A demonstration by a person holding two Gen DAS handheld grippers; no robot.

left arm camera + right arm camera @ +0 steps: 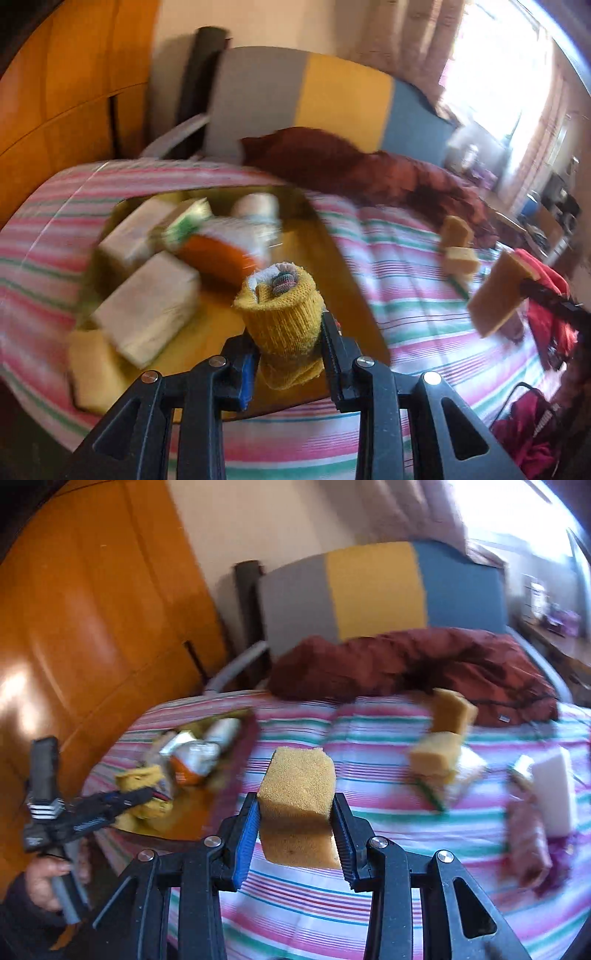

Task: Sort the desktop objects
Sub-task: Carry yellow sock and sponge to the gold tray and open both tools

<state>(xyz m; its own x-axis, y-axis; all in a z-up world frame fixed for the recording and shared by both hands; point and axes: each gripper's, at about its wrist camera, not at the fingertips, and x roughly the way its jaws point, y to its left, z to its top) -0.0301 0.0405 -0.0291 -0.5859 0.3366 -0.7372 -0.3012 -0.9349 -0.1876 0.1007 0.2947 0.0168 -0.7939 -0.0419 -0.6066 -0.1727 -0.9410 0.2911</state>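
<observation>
Left gripper (286, 354) angles downward above the yellow tray (314, 266), jaws pinching a rolled yellow sock (282, 317). Right gripper (295, 834), tilted downward over the striped bedspread (369, 893), clamps a sponge (297, 805).

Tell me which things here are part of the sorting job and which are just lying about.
Part of the job:
- rolled yellow sock in the left gripper
- yellow sponge in the right gripper
- yellow tray with packets
- loose sponges on the striped cover

Lying about:
- dark red blanket
- striped headboard
- wooden wardrobe
</observation>
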